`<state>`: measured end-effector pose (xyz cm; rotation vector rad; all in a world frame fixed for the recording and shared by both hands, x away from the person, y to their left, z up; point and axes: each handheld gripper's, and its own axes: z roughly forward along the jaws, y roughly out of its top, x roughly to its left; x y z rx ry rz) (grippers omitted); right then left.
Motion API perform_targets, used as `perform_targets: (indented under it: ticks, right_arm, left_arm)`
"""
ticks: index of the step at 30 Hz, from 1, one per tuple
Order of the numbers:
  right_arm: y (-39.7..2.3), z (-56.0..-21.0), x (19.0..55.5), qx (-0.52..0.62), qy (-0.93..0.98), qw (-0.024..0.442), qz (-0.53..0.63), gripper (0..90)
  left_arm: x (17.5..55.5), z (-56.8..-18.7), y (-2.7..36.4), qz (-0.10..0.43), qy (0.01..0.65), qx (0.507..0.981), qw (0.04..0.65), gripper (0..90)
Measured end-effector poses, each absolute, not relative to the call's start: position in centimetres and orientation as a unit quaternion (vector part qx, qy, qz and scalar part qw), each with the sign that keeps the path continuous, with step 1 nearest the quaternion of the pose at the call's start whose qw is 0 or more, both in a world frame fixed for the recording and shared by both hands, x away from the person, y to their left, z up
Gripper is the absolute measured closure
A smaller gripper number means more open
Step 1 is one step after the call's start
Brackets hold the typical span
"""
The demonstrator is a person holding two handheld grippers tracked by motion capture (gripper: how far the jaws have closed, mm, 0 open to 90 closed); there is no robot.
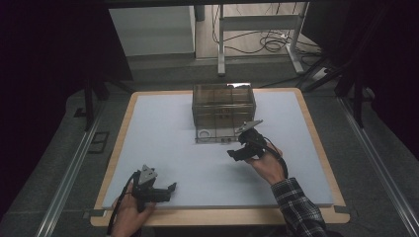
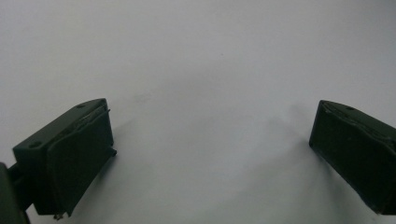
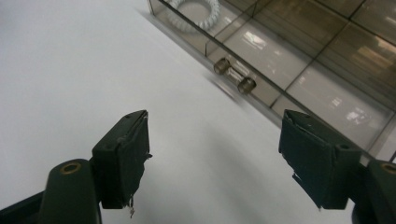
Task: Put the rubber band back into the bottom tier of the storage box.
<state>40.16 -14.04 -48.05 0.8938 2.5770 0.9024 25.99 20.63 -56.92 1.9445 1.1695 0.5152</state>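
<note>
A clear, brown-tinted drawer cabinet [image 1: 223,104] stands at the far middle of the white surface [image 1: 163,133], toward twelve o'clock in the high view. Its lowest drawer [image 1: 213,134] is pulled out toward the person, and a white coiled ring [image 1: 204,133] lies in the drawer's left part. In the right tool view the same ring [image 3: 192,14] sits behind the drawer's transparent front wall, and a small clear handle [image 3: 234,75] sticks out of that wall.

The right tool [image 1: 240,149] hovers just in front of the open drawer, at about four o'clock from the cabinet, held by the right hand [image 1: 267,165] in a plaid sleeve [image 1: 299,207]. Its jaws are spread wide with nothing between them; the handle lies beyond the gap, apart from both jaws.

The left tool [image 1: 165,190] lies low near the front edge of the surface, at about seven o'clock from the cabinet and well apart from it, gripped by the left hand [image 1: 129,215]. In its own view its jaws are spread wide over bare white surface, holding nothing.
</note>
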Motion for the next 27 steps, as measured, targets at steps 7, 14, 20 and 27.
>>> perform_targets:
  ticks: [7, 14, 20, 27]
  right_arm:
    - [-14.8, -48.6, 39.8, 0.312, 0.89, 0.134, 0.306, 22.8]
    - [-15.5, -48.7, 39.3, 0.312, 0.89, 0.136, 0.302, 21.7]
    - [-16.2, -48.8, 38.7, 0.314, 0.891, 0.137, 0.298, 19.9]
    - [-17.0, -49.0, 38.3, 0.316, 0.893, 0.136, 0.291, 18.6]
  left_arm:
    - [26.0, -56.9, 20.6, 0.203, 0.461, 0.767, 0.396, 0.0]
    - [26.0, -56.9, 20.6, 0.203, 0.461, 0.767, 0.396, 0.0]
    - [26.0, -56.9, 20.6, 0.203, 0.461, 0.767, 0.396, 0.0]
    - [26.0, -56.9, 20.6, 0.203, 0.461, 0.768, 0.396, 0.0]
